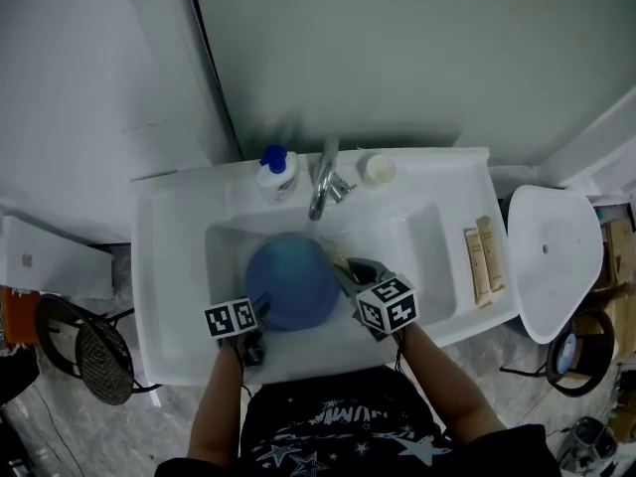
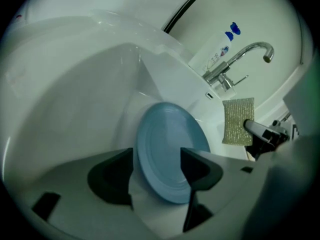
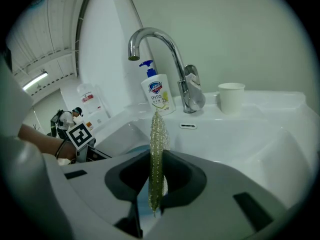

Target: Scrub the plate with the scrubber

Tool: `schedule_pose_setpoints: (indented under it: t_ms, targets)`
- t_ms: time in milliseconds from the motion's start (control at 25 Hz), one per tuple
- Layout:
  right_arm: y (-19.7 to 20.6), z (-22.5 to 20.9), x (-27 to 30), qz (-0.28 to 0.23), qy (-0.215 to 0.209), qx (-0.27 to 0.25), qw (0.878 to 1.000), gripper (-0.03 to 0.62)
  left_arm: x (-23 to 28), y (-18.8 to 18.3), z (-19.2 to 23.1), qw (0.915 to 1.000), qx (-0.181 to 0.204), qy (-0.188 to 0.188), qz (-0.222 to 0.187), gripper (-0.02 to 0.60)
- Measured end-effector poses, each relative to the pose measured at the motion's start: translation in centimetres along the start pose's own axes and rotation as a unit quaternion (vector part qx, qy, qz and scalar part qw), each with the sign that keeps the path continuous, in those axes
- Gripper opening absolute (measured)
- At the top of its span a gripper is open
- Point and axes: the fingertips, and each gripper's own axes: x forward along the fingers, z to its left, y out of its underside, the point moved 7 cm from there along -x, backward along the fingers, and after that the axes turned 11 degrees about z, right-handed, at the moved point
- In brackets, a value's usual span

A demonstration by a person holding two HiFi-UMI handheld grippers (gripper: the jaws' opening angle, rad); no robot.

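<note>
A blue plate (image 1: 291, 284) leans in the white sink basin (image 1: 422, 241). In the left gripper view the plate (image 2: 167, 149) stands on edge between the jaws of my left gripper (image 2: 157, 170), which are spread wide and do not press on it. My left gripper (image 1: 254, 316) is at the plate's near left rim. My right gripper (image 1: 348, 269) is at the plate's right side, shut on a thin yellow-green mesh scrubber (image 3: 157, 144). The scrubber (image 2: 237, 121) hangs upright, just right of the plate and apart from it.
A chrome faucet (image 1: 323, 177) stands at the back of the sink, between a soap bottle with a blue pump (image 1: 276, 174) and a white cup (image 1: 378, 170). Two tan bars (image 1: 484, 261) lie on the right ledge. A white rounded lid (image 1: 552, 256) is further right.
</note>
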Motion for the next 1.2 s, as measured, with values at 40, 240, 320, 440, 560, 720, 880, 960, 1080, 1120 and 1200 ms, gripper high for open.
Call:
schedule_pose_setpoints:
  t_ms: [40, 240, 320, 440, 560, 720, 880, 960, 1080, 1120, 1200]
  targets:
    - [0.1, -0.1, 0.1, 0.002, -0.002, 0.0, 1.0, 0.073, 0.2, 0.0, 0.0, 1.0, -0.003, 0.0, 0.003, 0.273]
    - [0.4, -0.5, 0.4, 0.009, -0.008, 0.004, 1.0, 0.072, 1.6, 0.1, 0.1, 0.9995, -0.002, -0.007, 0.031, 0.273]
    - [0.3, -0.6, 0.5, 0.008, -0.01, 0.006, 1.0, 0.073, 2.1, 0.1, 0.2, 0.9991, -0.001, -0.014, 0.04, 0.273]
    - [0.2, -0.8, 0.4, 0.005, -0.012, 0.006, 1.0, 0.073, 2.5, 0.1, 0.4, 0.9992, -0.016, -0.014, 0.035, 0.273]
    - [0.0, -1.0, 0.4, 0.004, -0.012, 0.004, 1.0, 0.072, 2.6, -0.1, 0.6, 0.9992, -0.024, -0.013, 0.029, 0.273]
    - [-0.1, -1.3, 0.6, 0.004, -0.014, 0.006, 1.0, 0.074, 2.7, 0.0, 0.7, 0.9989, -0.023, -0.027, 0.032, 0.27]
    - [-0.2, -1.3, 0.7, 0.006, -0.016, 0.011, 1.0, 0.072, 2.8, 0.0, 1.0, 0.9959, -0.011, -0.081, 0.039, 0.167]
    - [-0.2, -1.3, 0.7, 0.006, -0.016, 0.012, 1.0, 0.073, 2.8, -0.1, 1.2, 0.994, -0.007, -0.102, 0.04, 0.131]
    - [-0.2, -1.1, 0.5, 0.005, -0.013, 0.014, 1.0, 0.073, 2.7, -0.2, 1.4, 0.9921, -0.007, -0.119, 0.04, 0.083]
    - [-0.2, -1.1, 0.4, 0.004, -0.012, 0.015, 1.0, 0.072, 2.7, -0.1, 1.4, 0.9919, -0.007, -0.12, 0.041, 0.081]
    - [0.0, -1.1, 0.3, 0.003, -0.007, 0.017, 1.0, 0.072, 2.7, -0.1, 1.4, 0.9919, -0.007, -0.12, 0.041, 0.08]
